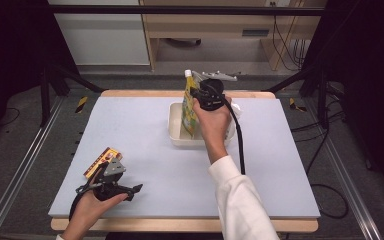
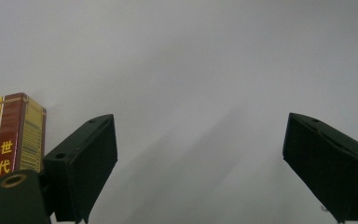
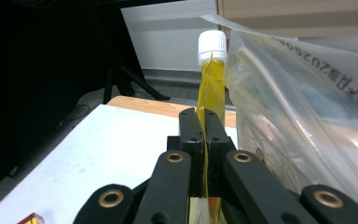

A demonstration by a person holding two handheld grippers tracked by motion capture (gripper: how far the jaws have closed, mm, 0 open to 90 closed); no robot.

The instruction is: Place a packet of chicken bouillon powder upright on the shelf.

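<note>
A yellow spout pouch point(image 1: 188, 109) with a white cap point(image 3: 212, 45) stands upright in a white tray point(image 1: 176, 131) at the far middle of the table. My right gripper point(image 1: 198, 93) is shut on the pouch's upper edge, its jaws pinching the yellow film point(image 3: 208, 105) just below the cap. A clear plastic bag point(image 3: 303, 116) hangs close on the right in the right gripper view. My left gripper point(image 1: 114, 177) rests near the front left corner, open, with bare mat between its fingers point(image 2: 86, 158). A yellow and red box point(image 1: 100, 159) lies just beyond it, also at the left edge point(image 2: 9, 140).
The grey mat point(image 1: 145, 165) covers the table, with wooden edges front and back. The right gripper's black cable point(image 1: 240, 145) trails down past the sleeve. Dark frame rails stand at both sides, and a desk and cabinet sit behind the table.
</note>
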